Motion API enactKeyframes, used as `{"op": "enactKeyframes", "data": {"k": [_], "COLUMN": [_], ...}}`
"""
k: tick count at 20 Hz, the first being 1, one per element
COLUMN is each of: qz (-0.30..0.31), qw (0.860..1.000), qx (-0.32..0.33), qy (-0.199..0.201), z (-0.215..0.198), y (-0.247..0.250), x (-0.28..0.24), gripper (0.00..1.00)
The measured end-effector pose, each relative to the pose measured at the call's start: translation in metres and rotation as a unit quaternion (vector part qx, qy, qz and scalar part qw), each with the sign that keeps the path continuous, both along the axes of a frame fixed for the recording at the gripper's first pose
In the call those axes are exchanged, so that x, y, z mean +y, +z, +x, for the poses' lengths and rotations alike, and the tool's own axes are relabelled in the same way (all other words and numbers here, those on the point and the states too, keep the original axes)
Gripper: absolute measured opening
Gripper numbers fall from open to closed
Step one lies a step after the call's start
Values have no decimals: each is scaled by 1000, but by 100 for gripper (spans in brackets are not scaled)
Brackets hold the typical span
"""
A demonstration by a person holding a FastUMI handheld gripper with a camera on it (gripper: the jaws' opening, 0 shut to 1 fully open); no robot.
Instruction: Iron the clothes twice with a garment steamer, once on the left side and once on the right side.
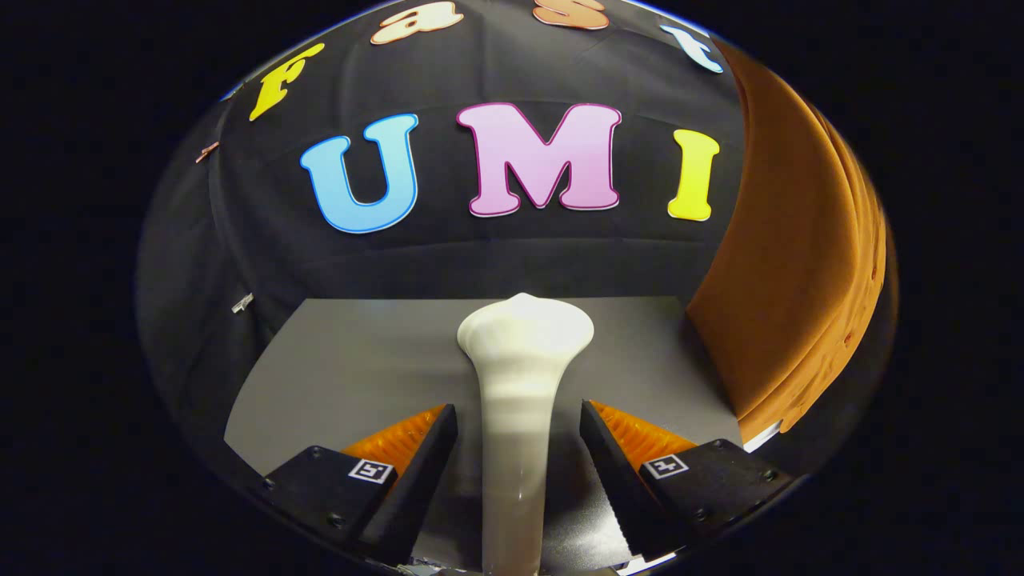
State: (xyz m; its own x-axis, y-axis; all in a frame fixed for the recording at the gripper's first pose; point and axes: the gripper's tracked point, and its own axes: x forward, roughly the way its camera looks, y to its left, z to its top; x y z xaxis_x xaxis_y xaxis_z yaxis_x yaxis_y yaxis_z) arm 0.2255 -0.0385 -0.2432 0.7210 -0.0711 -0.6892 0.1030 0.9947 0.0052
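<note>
The hand-held gripper (518, 420) is open: its two fingers stand on either side of the white plastic garment steamer (520, 384), with a clear gap on both sides, so nothing is gripped yet. The steamer stands upright on the grey bench (360, 376), narrow handle between the fingers and wide head beyond them, probably so that the handle is easy to take. The orange cloth garment (792, 264) hangs at the right, past the bench edge, well apart. Left of the steamer the bench is free.
</note>
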Motion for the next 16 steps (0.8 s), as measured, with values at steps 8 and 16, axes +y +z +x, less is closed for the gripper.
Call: {"op": "enactKeyframes", "data": {"k": [8, 16], "qz": [5, 12], "qw": [1000, 999], "qx": [30, -28], "qy": [-1, 38], "z": [3, 0], "y": [-16, 13], "x": [2, 19], "gripper": [47, 42]}}
